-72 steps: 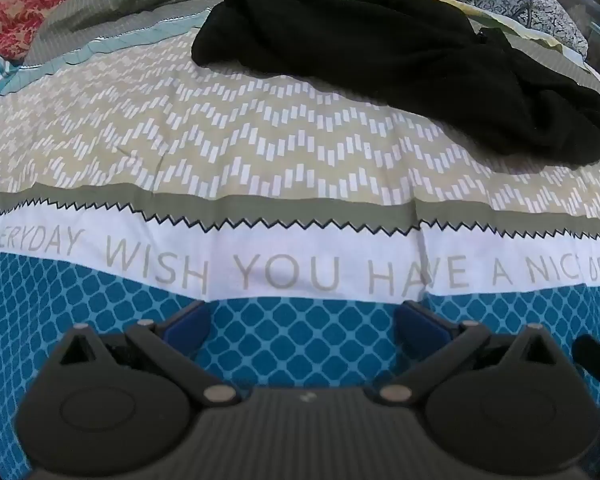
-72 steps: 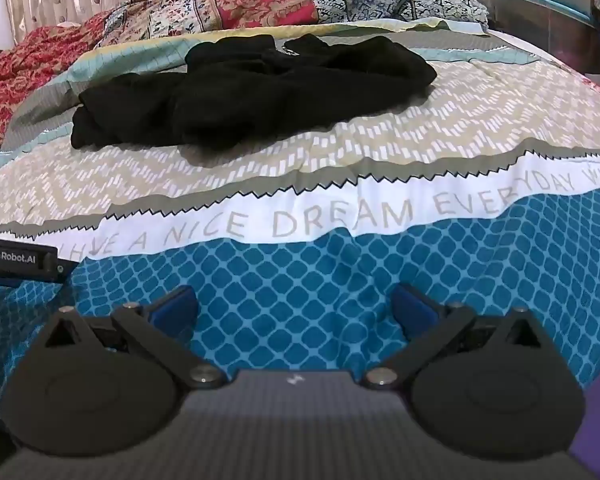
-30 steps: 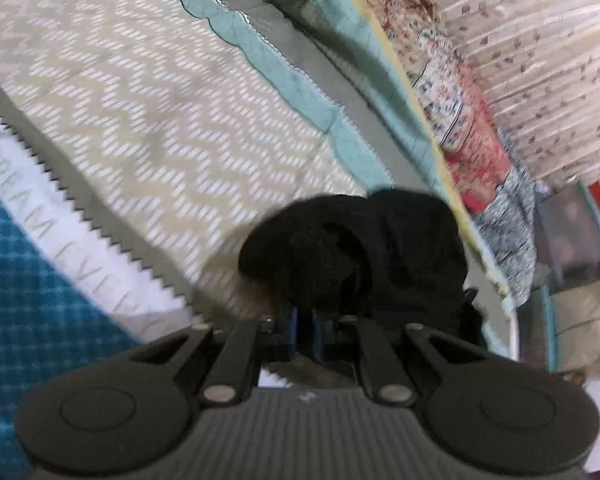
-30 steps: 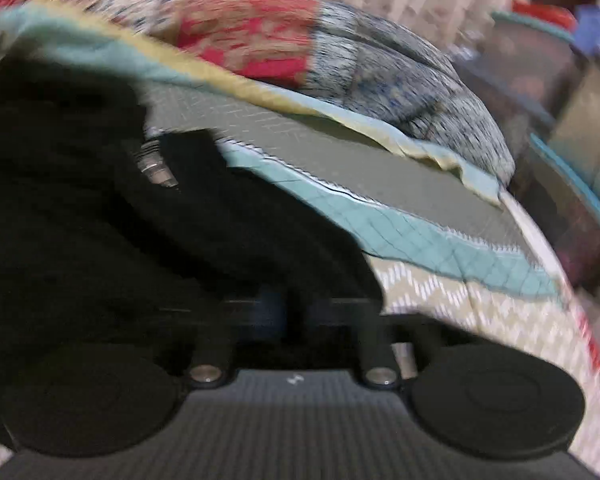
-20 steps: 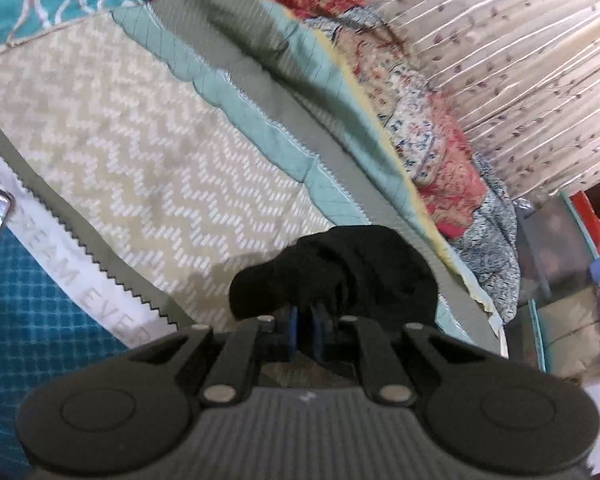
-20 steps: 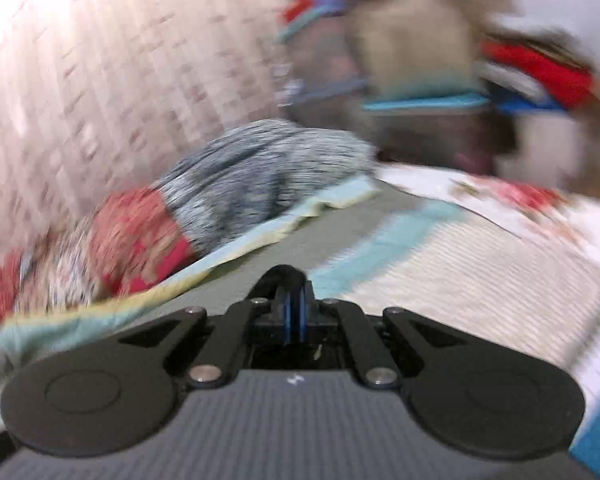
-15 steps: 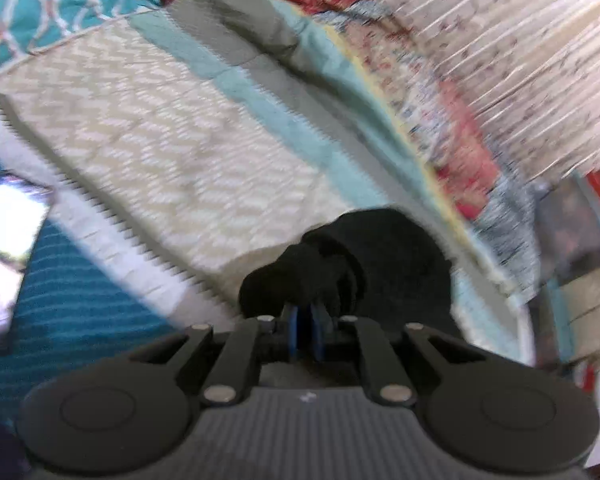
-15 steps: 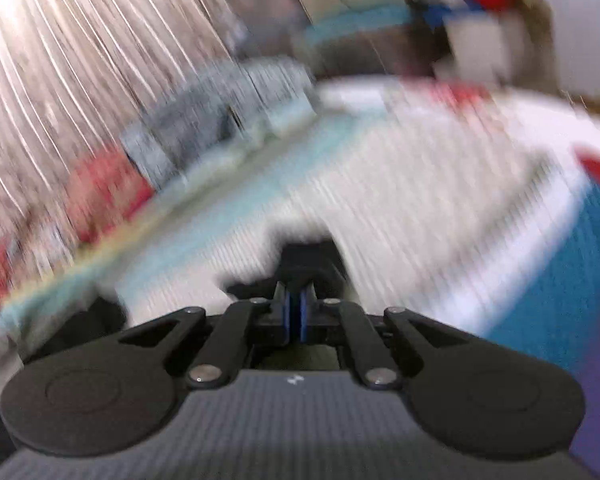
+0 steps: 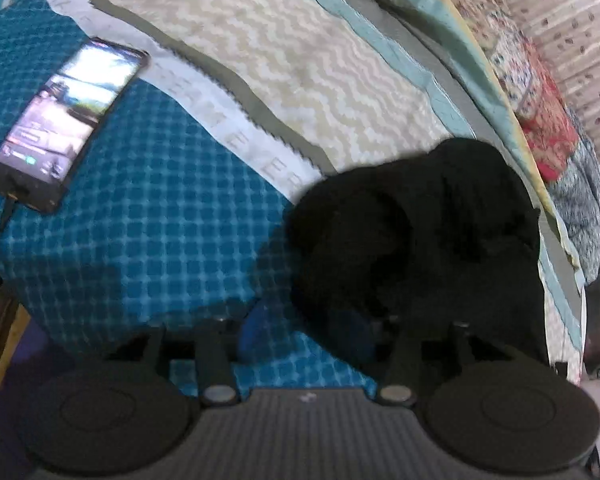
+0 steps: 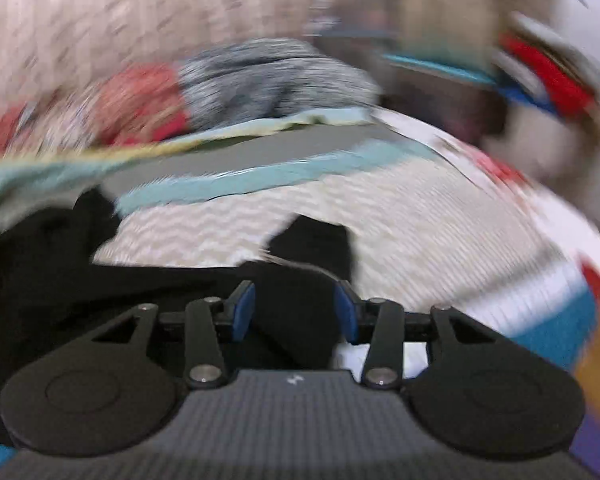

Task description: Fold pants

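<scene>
The black, soft-knit pants (image 9: 420,240) lie bunched in a dark heap on the patterned bedspread (image 9: 160,220), straddling its teal lattice band and the cream zigzag band beyond. In the left wrist view the heap sits directly ahead of the left gripper (image 9: 304,330) and spreads off to its right, with cloth running up to and over the right-hand blue pad; the left-hand pad stands clear over the teal print. Its jaws have just been opening and now stand parted, with fabric lying between them but not pinched.

In the right wrist view, which is smeared by motion, the right gripper (image 10: 296,310) also has its jaws parted after just opening, and a tongue of black cloth lies between the pads, seemingly loose. From this side the bulk of the garment trails away to the left.

So the pants probably stretch between the two grippers, each near one end. The long axis cannot be read while the cloth is crumpled.

A lit smartphone (image 9: 66,120) rests well apart, on the teal band.
</scene>
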`<act>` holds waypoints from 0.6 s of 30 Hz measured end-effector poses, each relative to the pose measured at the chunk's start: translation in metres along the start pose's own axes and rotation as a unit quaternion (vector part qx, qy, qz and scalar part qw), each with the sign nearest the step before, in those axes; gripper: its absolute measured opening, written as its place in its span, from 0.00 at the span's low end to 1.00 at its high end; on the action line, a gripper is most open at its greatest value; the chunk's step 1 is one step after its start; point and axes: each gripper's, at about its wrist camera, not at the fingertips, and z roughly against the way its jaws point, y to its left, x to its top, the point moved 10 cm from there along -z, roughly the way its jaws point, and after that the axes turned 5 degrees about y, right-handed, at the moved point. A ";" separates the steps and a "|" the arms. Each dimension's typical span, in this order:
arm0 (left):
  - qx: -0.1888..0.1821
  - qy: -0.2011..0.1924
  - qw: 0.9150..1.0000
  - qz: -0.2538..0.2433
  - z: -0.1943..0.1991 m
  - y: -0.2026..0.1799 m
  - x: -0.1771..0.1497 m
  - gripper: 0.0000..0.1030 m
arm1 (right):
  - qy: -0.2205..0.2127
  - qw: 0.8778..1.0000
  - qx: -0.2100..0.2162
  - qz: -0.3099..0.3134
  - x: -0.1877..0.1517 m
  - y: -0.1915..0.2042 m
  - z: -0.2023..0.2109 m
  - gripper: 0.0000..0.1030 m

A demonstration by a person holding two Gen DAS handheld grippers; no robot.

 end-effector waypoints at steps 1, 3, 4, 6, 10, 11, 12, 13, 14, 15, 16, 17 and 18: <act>-0.008 0.005 1.000 -0.002 -0.002 -0.005 -0.003 0.46 | 0.011 0.999 0.005 0.040 0.002 0.017 -0.016 0.45; -0.026 0.012 1.000 -0.001 -0.007 -0.015 -0.007 0.54 | 0.036 0.995 0.012 0.097 0.000 0.036 -0.042 0.45; -0.032 0.016 0.999 0.000 -0.011 -0.020 -0.009 0.56 | 0.049 0.991 0.006 0.126 -0.004 0.044 -0.056 0.45; -0.036 0.023 0.999 0.004 -0.020 -0.029 -0.012 0.56 | 0.073 0.984 -0.019 0.161 -0.011 0.046 -0.079 0.43; -0.032 0.049 0.998 0.008 -0.040 -0.039 -0.019 0.34 | 0.085 0.988 -0.009 0.131 -0.008 0.026 -0.079 0.14; -0.030 0.053 0.998 0.004 -0.044 -0.041 -0.022 0.21 | 0.072 0.991 -0.009 0.111 -0.001 0.020 -0.074 0.10; -0.026 0.056 0.998 0.000 -0.048 -0.042 -0.025 0.15 | 0.053 0.995 -0.012 0.084 0.007 0.010 -0.065 0.09; -0.020 0.060 0.998 -0.002 -0.052 -0.042 -0.027 0.08 | 0.031 0.998 -0.016 0.043 0.017 -0.010 -0.050 0.09; -0.016 0.062 0.998 -0.002 -0.055 -0.042 -0.029 0.05 | 0.013 1.000 -0.019 0.005 0.024 -0.027 -0.036 0.09; -0.013 0.062 0.998 -0.002 -0.056 -0.042 -0.030 0.05 | -0.002 0.999 -0.025 -0.035 0.028 -0.049 -0.025 0.08; -0.009 0.060 0.998 -0.005 -0.057 -0.042 -0.031 0.05 | -0.013 0.997 -0.039 -0.070 0.030 -0.072 -0.013 0.08; -0.006 0.059 0.998 -0.007 -0.058 -0.043 -0.032 0.04 | -0.020 0.994 -0.051 -0.095 0.028 -0.090 -0.005 0.08; -0.004 0.058 0.998 -0.010 -0.057 -0.044 -0.034 0.04 | -0.019 0.990 -0.066 -0.126 0.024 -0.114 0.002 0.08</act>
